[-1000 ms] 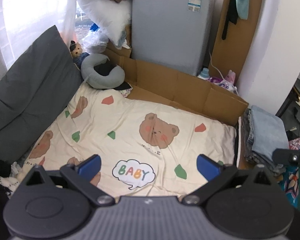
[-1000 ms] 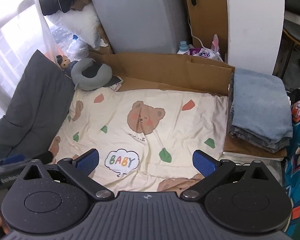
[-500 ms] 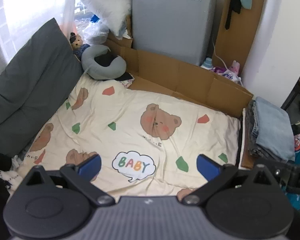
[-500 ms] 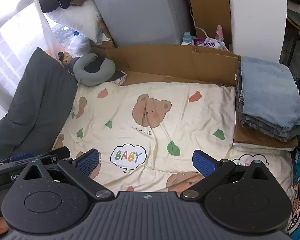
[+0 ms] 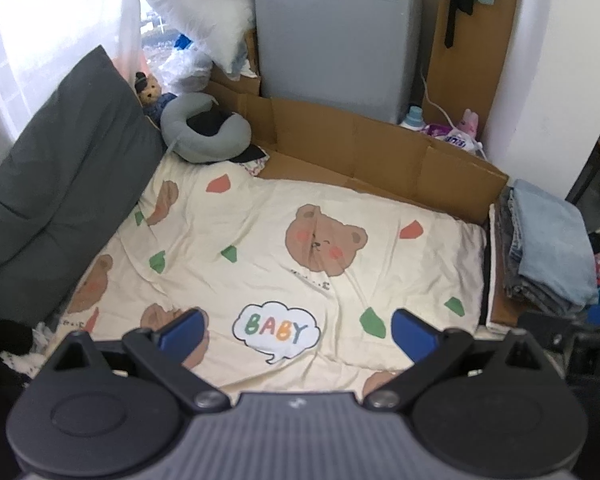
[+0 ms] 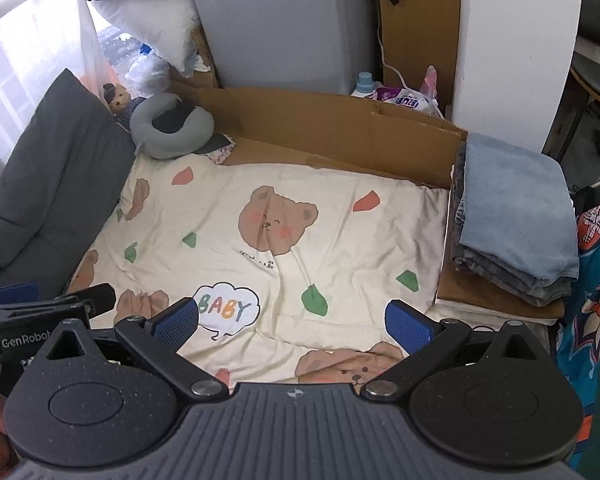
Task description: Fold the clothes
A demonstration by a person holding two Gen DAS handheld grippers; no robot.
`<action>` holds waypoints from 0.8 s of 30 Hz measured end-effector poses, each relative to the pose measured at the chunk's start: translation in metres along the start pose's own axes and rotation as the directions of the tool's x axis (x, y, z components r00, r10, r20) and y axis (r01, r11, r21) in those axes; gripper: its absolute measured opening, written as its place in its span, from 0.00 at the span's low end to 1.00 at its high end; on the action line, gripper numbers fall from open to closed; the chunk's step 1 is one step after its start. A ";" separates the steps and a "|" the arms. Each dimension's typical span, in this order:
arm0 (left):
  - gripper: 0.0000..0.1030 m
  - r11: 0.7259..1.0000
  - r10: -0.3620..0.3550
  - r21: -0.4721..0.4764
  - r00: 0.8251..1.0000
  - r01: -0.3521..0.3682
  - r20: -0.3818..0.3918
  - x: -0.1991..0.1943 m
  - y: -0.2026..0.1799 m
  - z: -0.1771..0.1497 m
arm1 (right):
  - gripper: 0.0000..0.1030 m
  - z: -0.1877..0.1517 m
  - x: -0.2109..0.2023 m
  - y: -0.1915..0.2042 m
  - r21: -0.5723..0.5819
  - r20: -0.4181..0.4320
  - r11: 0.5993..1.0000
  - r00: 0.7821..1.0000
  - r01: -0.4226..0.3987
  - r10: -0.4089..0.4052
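Observation:
A stack of folded clothes, light blue on top of grey denim (image 5: 548,248) (image 6: 512,220), sits at the right edge of the bed. My left gripper (image 5: 298,330) is open and empty, held above the near part of the cream bear-print sheet (image 5: 260,240). My right gripper (image 6: 292,322) is open and empty above the same sheet (image 6: 300,208). The left gripper's body shows at the left edge of the right wrist view (image 6: 40,308). No loose garment lies on the sheet.
A dark grey cushion (image 5: 52,184) lines the left side. A grey neck pillow (image 5: 204,136) and a small teddy (image 5: 150,92) lie at the far left. A cardboard wall (image 5: 380,152) and a grey appliance (image 5: 332,32) stand behind the bed.
Both grippers have pulled back and risen, so more of the sheet's near edge and the folded stack show. Both stay open and empty.

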State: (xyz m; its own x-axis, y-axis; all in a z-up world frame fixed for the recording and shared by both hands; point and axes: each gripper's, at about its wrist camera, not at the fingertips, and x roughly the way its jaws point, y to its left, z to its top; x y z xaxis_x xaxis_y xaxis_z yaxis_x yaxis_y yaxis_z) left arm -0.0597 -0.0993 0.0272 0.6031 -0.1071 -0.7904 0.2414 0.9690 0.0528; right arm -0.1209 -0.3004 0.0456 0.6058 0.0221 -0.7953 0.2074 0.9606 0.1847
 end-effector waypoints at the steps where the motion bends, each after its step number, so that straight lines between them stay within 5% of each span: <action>1: 0.98 1.000 0.005 -0.001 1.000 -0.005 0.002 0.000 0.000 0.000 | 0.99 0.001 0.000 -0.002 0.003 -0.002 1.000 1.000 -0.002 0.002; 24: 0.98 1.000 -0.003 -0.012 1.000 0.003 0.001 0.000 0.006 0.000 | 0.99 0.007 0.000 -0.016 0.003 -0.015 1.000 1.000 0.023 -0.023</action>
State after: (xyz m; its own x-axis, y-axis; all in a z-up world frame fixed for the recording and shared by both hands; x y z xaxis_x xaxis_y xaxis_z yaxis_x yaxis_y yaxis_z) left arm -0.0587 -0.0930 0.0274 0.6035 -0.1103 -0.7897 0.2340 0.9713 0.0431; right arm -0.1189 -0.3178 0.0463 0.5895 0.0044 -0.8077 0.2234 0.9601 0.1683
